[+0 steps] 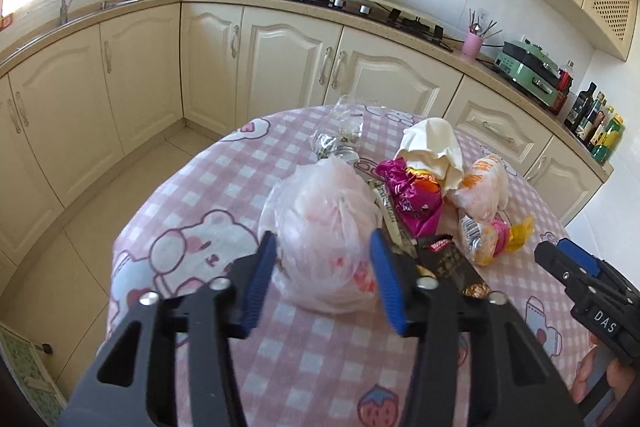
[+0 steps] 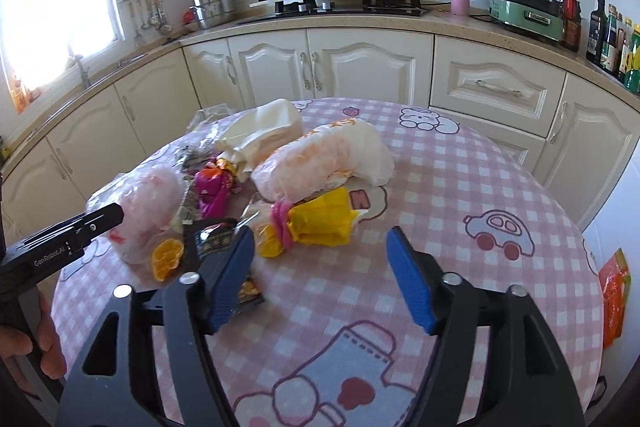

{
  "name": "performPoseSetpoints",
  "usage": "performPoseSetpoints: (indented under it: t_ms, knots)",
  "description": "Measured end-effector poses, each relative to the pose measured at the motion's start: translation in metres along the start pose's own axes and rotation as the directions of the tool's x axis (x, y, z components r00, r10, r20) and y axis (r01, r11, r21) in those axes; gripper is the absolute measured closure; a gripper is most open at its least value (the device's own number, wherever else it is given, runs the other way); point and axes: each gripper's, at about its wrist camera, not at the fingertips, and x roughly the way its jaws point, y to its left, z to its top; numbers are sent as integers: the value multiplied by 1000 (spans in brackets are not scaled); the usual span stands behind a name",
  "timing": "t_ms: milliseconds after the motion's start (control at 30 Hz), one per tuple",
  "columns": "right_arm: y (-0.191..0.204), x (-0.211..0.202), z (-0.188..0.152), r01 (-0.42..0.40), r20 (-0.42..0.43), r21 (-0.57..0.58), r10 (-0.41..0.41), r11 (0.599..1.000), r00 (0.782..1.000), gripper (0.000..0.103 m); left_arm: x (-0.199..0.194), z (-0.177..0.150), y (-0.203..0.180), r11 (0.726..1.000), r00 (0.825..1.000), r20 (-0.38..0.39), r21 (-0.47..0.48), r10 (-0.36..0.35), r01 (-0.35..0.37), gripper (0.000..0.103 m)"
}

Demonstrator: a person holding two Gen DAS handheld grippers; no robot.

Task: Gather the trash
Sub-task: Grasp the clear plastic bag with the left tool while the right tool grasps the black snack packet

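A: Why is everything heaped in the middle of your round table with the pink checked cartoon cloth (image 2: 460, 195)?

B: My guess is that the litter has been gathered there so both your tools can reach it from the near edge. You have a crumpled translucent pinkish plastic bag (image 1: 320, 223), a magenta foil wrapper (image 1: 408, 195), a cream-white folded bag (image 1: 432, 143), a white bag with orange print (image 2: 328, 163), a yellow wrapper tied with pink (image 2: 316, 227), a black snack packet (image 1: 448, 259) and a crinkled clear wrapper (image 1: 344, 131) at the far side.

A: Where is the pinkish bag relative to your left gripper (image 1: 322, 255)?

B: It sits directly ahead and partly between the blue pads (image 1: 256, 283), which stand partly open at about the bag's width. I can't see them pressing into it, so I judge it not gripped yet.

A: And your right gripper (image 2: 320, 275)?

B: Its jaws are spread wide with only bare cloth between them. The yellow wrapper lies just beyond the fingertips, slightly left of centre; the black packet sits beside and partly behind the left pad.

A: Anything stray?

B: An orange packet (image 2: 614, 299) appears beyond the table's right edge; whether it hangs or lies below, I cannot tell.
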Motion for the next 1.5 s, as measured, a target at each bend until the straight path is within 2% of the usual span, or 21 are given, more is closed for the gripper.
performPoseSetpoints:
  t_ms: [100, 300, 367, 400, 433, 467, 500, 533, 600, 833, 933, 967, 1000, 1033, 1067, 1100, 1233, 1333, 1433, 1467, 1500]
  knots:
    - [-5, 15, 6, -5, -12, 44, 6, 999, 1000, 23, 4, 4, 0, 1000, 1000, 18, 3, -14, 14, 75]
    - [-13, 37, 8, -45, -53, 117, 51, 992, 997, 24, -17, 0, 0, 998, 993, 100, -1, -63, 63, 81]
    - [-13, 38, 9, -61, -54, 117, 68, 991, 996, 38, -27, -4, 0, 997, 990, 119, -2, -72, 73, 81]
    - [-14, 38, 9, -66, -57, 119, 74, 991, 996, 48, -30, -5, 1, 997, 989, 122, -4, -79, 80, 81]
    - [-14, 38, 9, -78, -58, 121, 86, 990, 995, 54, -34, -6, 1, 996, 988, 129, -9, -83, 85, 82]
    - [-14, 37, 8, -81, -57, 121, 89, 989, 994, 56, -38, -7, 2, 996, 987, 135, -13, -87, 90, 82]
    - [-14, 34, 7, -77, -52, 117, 84, 990, 995, 64, -44, -7, 2, 995, 986, 141, -10, -93, 95, 82]
    - [-14, 31, 7, -72, -46, 111, 78, 991, 996, 87, -49, -8, 2, 995, 984, 148, -7, -94, 96, 82]
    - [-13, 24, 4, -67, -41, 106, 71, 992, 997, 103, -61, -9, 1, 995, 982, 162, 1, -96, 97, 82]
    - [-6, -4, -2, -43, -3, 69, 44, 997, 999, 103, -99, -16, 2, 995, 973, 208, -4, -99, 102, 82]
    - [-5, -8, -1, -61, -2, 69, 61, 996, 998, 100, -111, -19, 4, 997, 970, 233, -14, -72, 77, 82]
    - [-5, -7, 0, -58, -8, 77, 59, 995, 998, 96, -112, -19, 4, 997, 970, 235, -15, -65, 71, 82]
    - [-4, -6, -1, -53, -10, 82, 54, 995, 999, 81, -112, -19, 4, 998, 970, 236, -18, -59, 65, 82]
    - [-3, -5, -1, -51, -12, 87, 52, 995, 999, 54, -112, -19, 4, 998, 970, 239, -24, -47, 54, 82]
    - [1, -4, -3, -54, -15, 87, 56, 995, 998, 43, -112, -19, 5, 999, 970, 241, -26, -34, 41, 82]
    - [5, -4, -3, -60, -12, 77, 61, 995, 998, 40, -111, -19, 6, 999, 970, 241, -26, -20, 27, 82]
    - [35, 3, -10, -120, -61, -19, 119, 993, 991, 40, -104, -19, 12, 999, 975, 224, -39, -2, 11, 82]
    - [62, 19, -13, -114, -119, -116, 100, 987, 988, 40, -98, -20, 14, 999, 979, 206, -38, -5, 13, 82]
    - [75, 40, -18, -108, -187, -153, 79, 982, 979, 40, -93, -23, 14, 999, 982, 189, -33, -9, 15, 82]
    - [76, 45, -19, -93, -210, -160, 58, 983, 976, 43, -92, -24, 15, 999, 983, 184, -32, -12, 18, 82]
    - [76, 44, -18, -63, -196, -169, 29, 984, 980, 59, -92, -25, 16, 999, 983, 182, -30, -14, 20, 82]
